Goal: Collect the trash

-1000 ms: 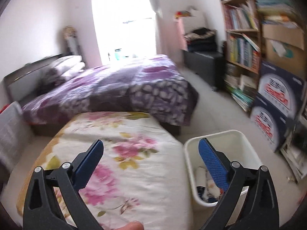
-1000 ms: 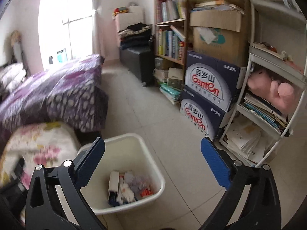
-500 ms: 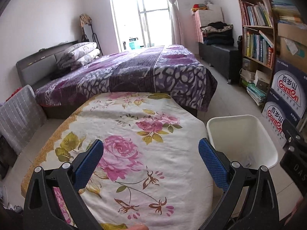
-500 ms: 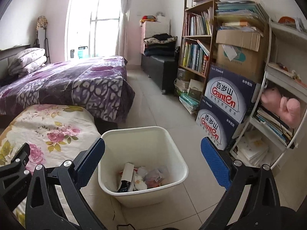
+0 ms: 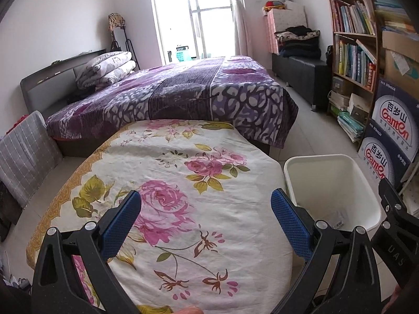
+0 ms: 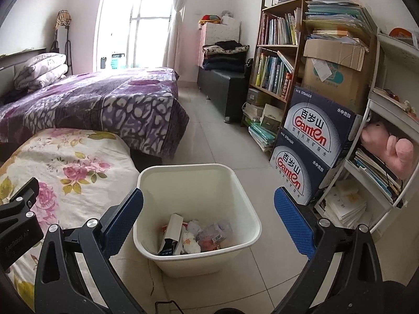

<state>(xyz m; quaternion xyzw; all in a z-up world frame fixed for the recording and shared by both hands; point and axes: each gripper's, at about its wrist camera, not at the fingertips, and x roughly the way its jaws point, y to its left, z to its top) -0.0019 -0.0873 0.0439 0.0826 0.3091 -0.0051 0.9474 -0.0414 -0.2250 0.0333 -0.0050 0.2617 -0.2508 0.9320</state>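
Note:
A white plastic bin (image 6: 244,209) stands on the tiled floor beside the floral-covered table (image 6: 65,172). Inside it lies trash (image 6: 193,235): a small carton, crumpled paper and wrappers. My right gripper (image 6: 208,214) hangs open above the bin's near side, nothing between its blue pads. In the left wrist view my left gripper (image 5: 205,218) is open over the floral cloth (image 5: 183,172), holding nothing. The same bin (image 5: 366,198) shows at its right, with the right gripper's body at the far right edge.
A bed with a purple blanket (image 5: 183,96) lies behind the table. Blue Ganten cartons (image 6: 311,151), a bookshelf (image 6: 277,60) and a white rack with papers (image 6: 379,157) line the right wall. A black bench (image 6: 222,89) stands further back. Tiled floor runs between bed and shelves.
Both grippers have risen and tilted up, so the views show more of the room. The bin sits lower in the right view. Both stay open.

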